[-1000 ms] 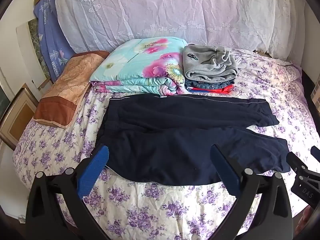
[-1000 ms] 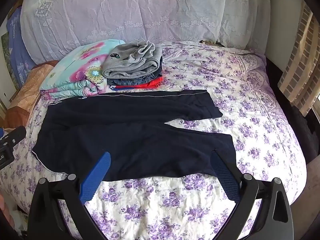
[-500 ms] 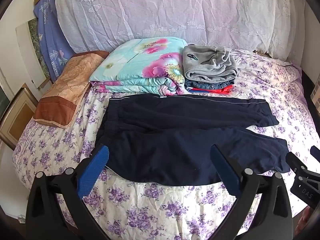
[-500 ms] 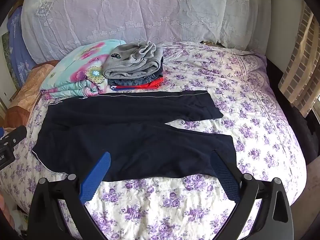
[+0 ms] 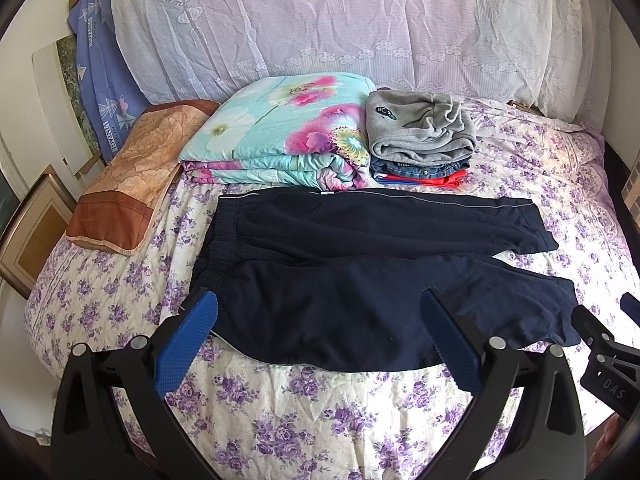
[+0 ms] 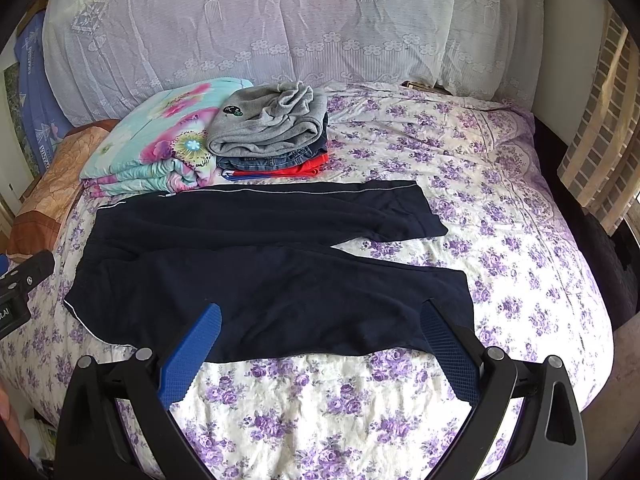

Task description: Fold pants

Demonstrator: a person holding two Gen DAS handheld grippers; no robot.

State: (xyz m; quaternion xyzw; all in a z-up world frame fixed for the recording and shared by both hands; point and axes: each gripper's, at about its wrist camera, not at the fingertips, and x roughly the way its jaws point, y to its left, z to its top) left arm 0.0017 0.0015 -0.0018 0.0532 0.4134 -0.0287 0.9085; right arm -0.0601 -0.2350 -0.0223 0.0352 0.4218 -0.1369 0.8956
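Note:
Dark navy pants (image 5: pixel 360 276) lie spread flat on the floral bedspread (image 5: pixel 320 412), waistband to the left, both legs pointing right. They also show in the right wrist view (image 6: pixel 260 276). My left gripper (image 5: pixel 318 312) is open and empty, held above the near hem of the pants at the waist end. My right gripper (image 6: pixel 320 316) is open and empty, held above the near leg. The right gripper's edge (image 5: pixel 604 356) shows in the left wrist view.
A folded floral quilt (image 5: pixel 288 132) and a stack of folded clothes topped by a grey sweater (image 5: pixel 420 128) sit behind the pants. An orange-brown pillow (image 5: pixel 132 176) lies at the left. A lace-covered headboard (image 5: pixel 340 20) stands at the back. The bed's right edge (image 6: pixel 600 280) drops off.
Both grippers have shifted only slightly; the view is almost the same. The pants have not moved.

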